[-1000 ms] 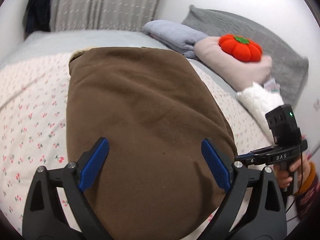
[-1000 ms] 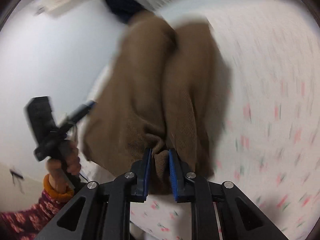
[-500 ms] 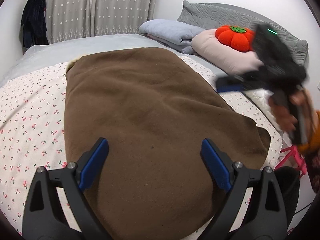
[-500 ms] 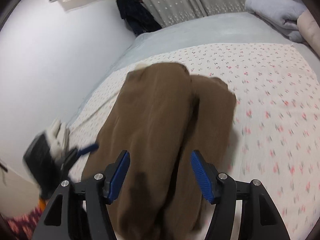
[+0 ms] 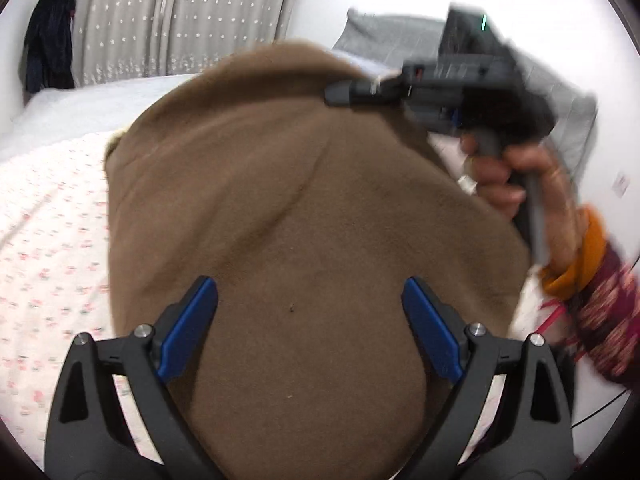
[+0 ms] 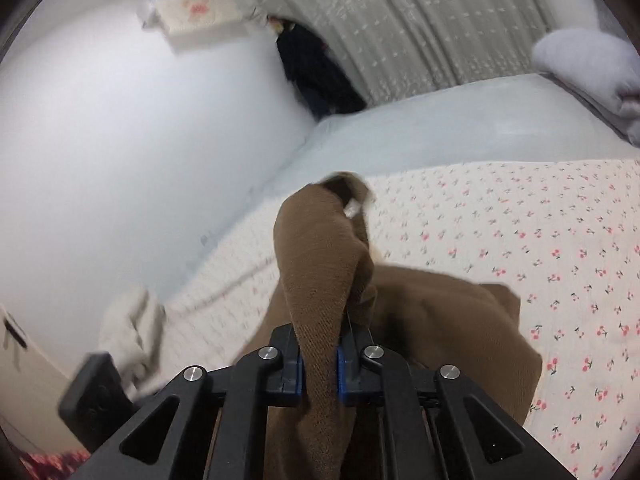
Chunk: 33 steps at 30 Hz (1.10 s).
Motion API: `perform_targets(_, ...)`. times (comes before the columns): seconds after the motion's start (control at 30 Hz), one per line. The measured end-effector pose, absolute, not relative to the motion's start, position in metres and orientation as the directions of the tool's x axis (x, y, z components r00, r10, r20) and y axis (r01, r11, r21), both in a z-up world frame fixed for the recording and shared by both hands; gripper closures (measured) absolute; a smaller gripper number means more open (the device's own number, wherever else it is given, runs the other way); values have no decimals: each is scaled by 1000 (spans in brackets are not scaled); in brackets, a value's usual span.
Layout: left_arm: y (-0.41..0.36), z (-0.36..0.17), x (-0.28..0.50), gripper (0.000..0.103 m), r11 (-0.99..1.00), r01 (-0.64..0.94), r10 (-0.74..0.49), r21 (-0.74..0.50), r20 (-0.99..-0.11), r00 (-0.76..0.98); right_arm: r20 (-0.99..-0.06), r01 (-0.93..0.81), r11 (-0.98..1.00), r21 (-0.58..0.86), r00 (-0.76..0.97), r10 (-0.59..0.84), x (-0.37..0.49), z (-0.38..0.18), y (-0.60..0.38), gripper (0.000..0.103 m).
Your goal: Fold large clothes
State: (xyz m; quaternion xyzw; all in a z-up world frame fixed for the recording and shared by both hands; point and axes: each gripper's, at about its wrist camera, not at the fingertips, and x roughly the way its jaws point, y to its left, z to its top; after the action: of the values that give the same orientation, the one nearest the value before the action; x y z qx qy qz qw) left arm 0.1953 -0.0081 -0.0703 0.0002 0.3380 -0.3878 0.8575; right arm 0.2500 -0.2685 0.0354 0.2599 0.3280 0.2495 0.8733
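Observation:
A large brown fleece garment (image 5: 304, 216) lies on the floral bedsheet (image 5: 48, 240). My left gripper (image 5: 310, 320) is open, its blue pads spread above the near part of the garment, holding nothing. My right gripper (image 6: 319, 364) is shut on a fold of the brown garment (image 6: 320, 264) and lifts it above the bed. In the left wrist view the right gripper (image 5: 340, 94) shows at the upper right, pulling the garment's far edge up and over.
Grey pillows (image 5: 392, 36) lie at the head of the bed. A folded pale blanket (image 6: 588, 68) sits at the right. A dark coat (image 6: 312, 76) hangs by the grey curtain (image 5: 176, 20). A white wall (image 6: 120, 140) runs along the bed's left side.
My right gripper, open half a second ago, has shut on the garment's edge and raised it across the garment. My left gripper stays open over the near part.

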Motion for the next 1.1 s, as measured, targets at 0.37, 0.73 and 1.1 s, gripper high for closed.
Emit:
perform_targets(0.37,-32,-93,192,9,633,734,-680,-245,-628,377,-432,-29,603,797,671,602,231,-74,-341,92)
perform_targets(0.73,-32,-92,184,9,645,735,-661,-210,-636,398,-542,-333,848,412,658,522,166,28,-250,80)
perform_targets(1.1,-24,-100,129,9,650,756,-621,-74,-624,474,-687,-150,941,302,650,324,117,-39,-262,65)
